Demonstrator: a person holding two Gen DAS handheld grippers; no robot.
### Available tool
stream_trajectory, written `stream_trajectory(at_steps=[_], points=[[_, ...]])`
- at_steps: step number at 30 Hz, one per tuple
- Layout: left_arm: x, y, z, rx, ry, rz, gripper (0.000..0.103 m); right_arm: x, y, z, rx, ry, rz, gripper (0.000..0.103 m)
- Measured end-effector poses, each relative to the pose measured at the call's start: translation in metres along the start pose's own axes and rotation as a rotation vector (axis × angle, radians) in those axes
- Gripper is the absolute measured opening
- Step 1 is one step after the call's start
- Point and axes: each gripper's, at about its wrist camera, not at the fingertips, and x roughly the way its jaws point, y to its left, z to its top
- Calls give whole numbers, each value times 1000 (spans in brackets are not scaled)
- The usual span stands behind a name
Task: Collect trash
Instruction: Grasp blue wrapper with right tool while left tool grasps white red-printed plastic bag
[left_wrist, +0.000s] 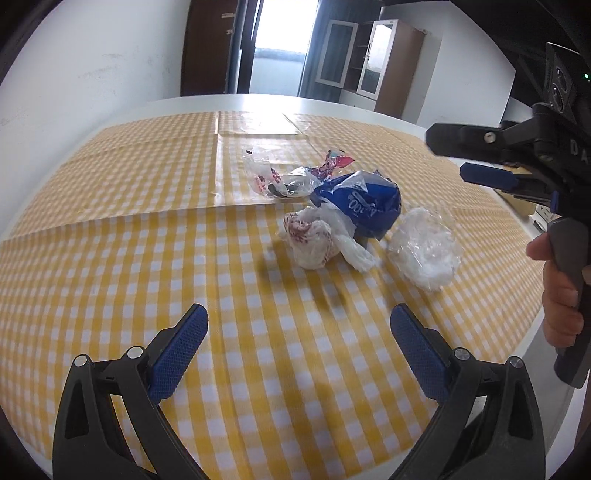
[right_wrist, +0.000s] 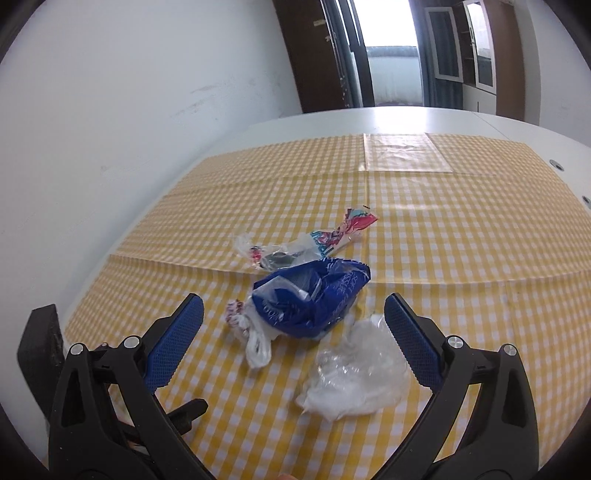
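Yellow-checked tablecloth (left_wrist: 147, 258) on white table (left_wrist: 258, 101). Mid-cloth, clustered: blue plastic bag (left_wrist: 364, 205), touching crumpled white wrapper (left_wrist: 314, 238); clear plastic wad (left_wrist: 424, 251) just beside; clear printed wrappers (left_wrist: 280, 177) behind. Left gripper (left_wrist: 299, 343): jaws wide, empty. Right gripper (right_wrist: 293, 332): jaws wide, empty, above the bag.

Both wrist views: same trash pile (left_wrist: 354, 206)

On the tabletop (left_wrist: 369, 107) lies a cloth (left_wrist: 129, 229), and the trash sits together on it — a crumpled tissue (left_wrist: 312, 240) at the left, touching a bag (left_wrist: 365, 203) behind it, a plastic wad (left_wrist: 424, 251) just beside at the right, and wrappers (left_wrist: 291, 173) farther back.
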Motion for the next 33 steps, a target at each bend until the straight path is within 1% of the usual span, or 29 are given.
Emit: stream_trajectory(at_steps=[2,4,5,6,7,11,13,14,15,16,17,19,20,22,23,25,26,28,29,31,33], points=[[9,1,7,-17,13,-15,97,14,-2,7,9,24,-12,89],[19,6,13,-63,39,-58,97,28,-6,12,22,48,-17,85],[24,7,16,-80,48,-68,97,34,-8,12,23,62,-20,83],[28,8,19,-93,57,-72,97,42,-9,14,24,79,-20,80],[32,8,21,-97,61,-70,97,49,-10,15,26,95,-15,72],[49,3,28,-87,75,-62,97,68,-18,18,51,131,-22,65],[55,0,31,-80,80,-63,97,75,-24,20,79,145,-17,58],[56,-1,33,-77,78,-63,97,78,-27,20,93,150,-16,57],[57,0,36,-81,68,-62,97,79,-28,20,97,155,-13,53],[59,0,38,-89,63,-65,97,80,-28,20,94,159,-14,45],[63,-1,42,-96,67,-77,97,81,-28,20,87,165,-18,43],[65,-2,44,-94,75,-90,97,82,-28,20,71,171,-23,33],[67,-3,46,-86,75,-87,97,82,-29,21,64,173,-28,31],[72,-6,48,-68,73,-72,95,83,-31,22,57,173,-41,22],[74,-8,50,-64,72,-70,94,83,-33,22,55,173,-40,21],[77,-10,49,-56,75,-77,78,82,-37,22,62,170,-28,13],[78,-10,49,-52,79,-80,68,80,-38,22,67,167,-23,12],[78,-9,46,-47,80,-85,55,74,-42,23,67,151,-31,11],[79,-9,44,-45,81,-84,51,71,-42,24,65,141,-35,11],[73,-6,41,-56,63,-74,50,64,-44,24,74,115,-29,11],[66,-2,39,-76,40,-82,49,56,-44,24,89,93,-16,11]])
